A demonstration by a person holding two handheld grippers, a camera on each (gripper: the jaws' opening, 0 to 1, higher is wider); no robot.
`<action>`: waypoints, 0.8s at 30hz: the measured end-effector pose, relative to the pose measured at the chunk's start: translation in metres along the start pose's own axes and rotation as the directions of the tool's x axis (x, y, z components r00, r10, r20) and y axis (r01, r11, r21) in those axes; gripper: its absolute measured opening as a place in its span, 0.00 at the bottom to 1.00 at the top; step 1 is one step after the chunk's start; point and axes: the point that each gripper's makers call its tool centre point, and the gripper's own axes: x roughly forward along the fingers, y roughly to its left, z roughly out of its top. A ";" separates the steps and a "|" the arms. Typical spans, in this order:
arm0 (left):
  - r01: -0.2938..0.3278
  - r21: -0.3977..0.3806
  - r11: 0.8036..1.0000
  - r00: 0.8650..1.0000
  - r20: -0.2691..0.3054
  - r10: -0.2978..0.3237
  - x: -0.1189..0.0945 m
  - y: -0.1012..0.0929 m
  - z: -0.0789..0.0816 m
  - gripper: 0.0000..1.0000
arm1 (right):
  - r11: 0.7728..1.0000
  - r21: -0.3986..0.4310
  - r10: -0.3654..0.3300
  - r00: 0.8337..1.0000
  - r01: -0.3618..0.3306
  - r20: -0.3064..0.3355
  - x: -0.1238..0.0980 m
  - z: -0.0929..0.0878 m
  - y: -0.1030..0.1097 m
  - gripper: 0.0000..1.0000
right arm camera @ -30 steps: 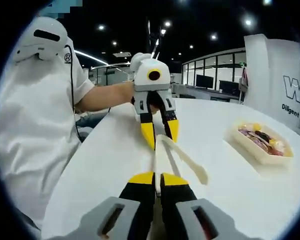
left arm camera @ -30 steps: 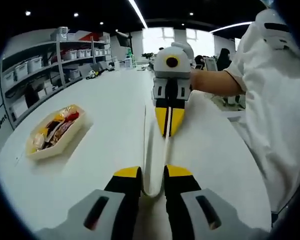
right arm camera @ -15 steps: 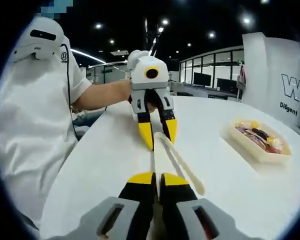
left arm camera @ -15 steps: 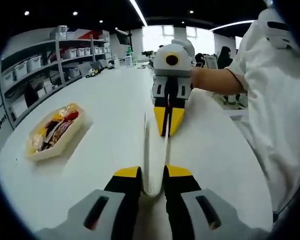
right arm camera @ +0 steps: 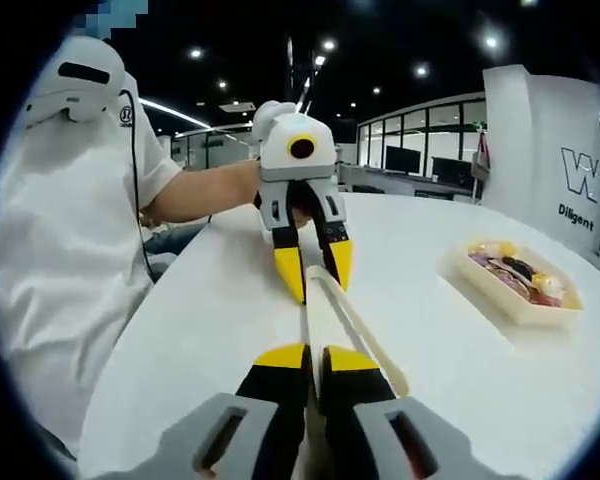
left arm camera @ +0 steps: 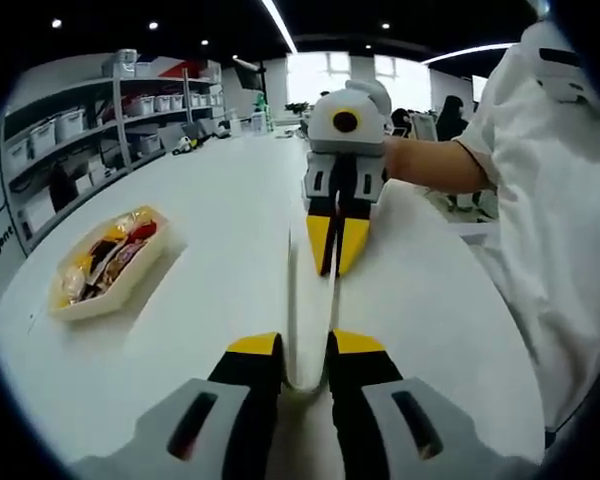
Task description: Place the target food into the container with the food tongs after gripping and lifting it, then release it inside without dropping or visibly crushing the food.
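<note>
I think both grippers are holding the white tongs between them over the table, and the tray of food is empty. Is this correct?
One detail is wrong: the tray is not empty. The left gripper view shows mixed food in it, red, yellow and dark pieces. The rest holds: the left gripper and the right gripper both clamp the white tongs over the table.

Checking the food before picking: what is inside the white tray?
The tray holds mixed pieces, yellow, red and dark ones on top. Whatever lies beneath them is covered.

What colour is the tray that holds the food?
Cream-white; the shallow plastic food tray shows best in the left gripper view.
</note>
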 end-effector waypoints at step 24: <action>-0.015 -0.029 0.999 0.999 0.030 0.016 -0.001 -0.001 0.000 0.18 | 1.000 0.000 0.004 1.000 -0.004 0.005 0.000 0.000 0.001 0.02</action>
